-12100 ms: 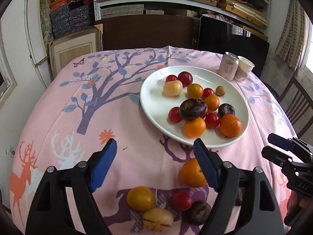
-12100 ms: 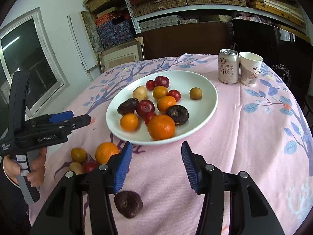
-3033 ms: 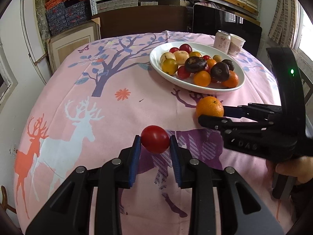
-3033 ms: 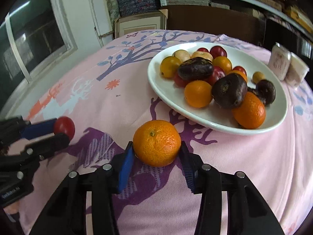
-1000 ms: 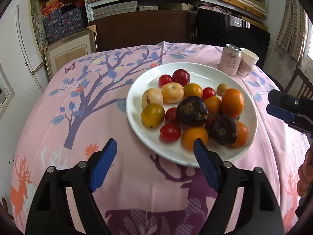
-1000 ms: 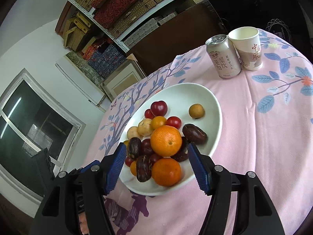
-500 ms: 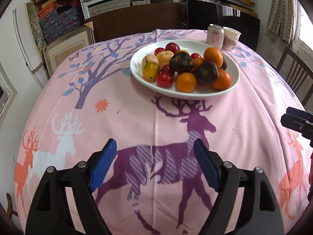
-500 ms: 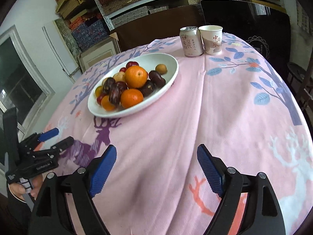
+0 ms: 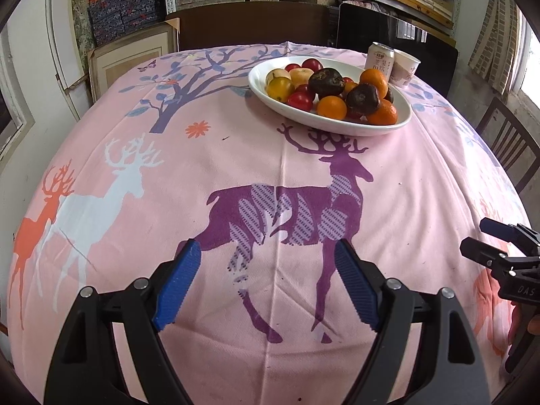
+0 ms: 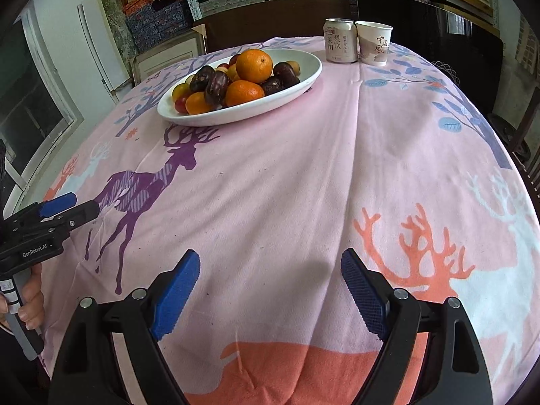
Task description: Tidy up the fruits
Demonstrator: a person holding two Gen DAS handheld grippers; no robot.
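Observation:
A white oval plate (image 9: 395,125) (image 10: 303,79) stands at the far side of the pink tablecloth, heaped with oranges, red and yellow tomatoes and dark wrinkled fruits. One orange (image 10: 253,61) tops the heap. My left gripper (image 9: 266,285) hangs open over the purple deer print, far short of the plate, nothing between its blue pads. My right gripper (image 10: 270,292) is open too, empty, low over the cloth near the front edge. Each gripper shows in the other's view: the right gripper (image 9: 496,241) at the right edge, the left gripper (image 10: 72,207) at the left.
A drink can (image 10: 340,45) and a paper cup (image 10: 374,43) stand behind the plate to the right. A dark chair (image 9: 506,145) sits by the table's right side. Shelves and boxes line the back wall. A hand (image 10: 30,298) holds the left gripper's handle.
Both grippers have pulled back from the plate toward the table's front edge. The right gripper's jaws went from around the top orange to wide and empty; the orange stays on the heap.

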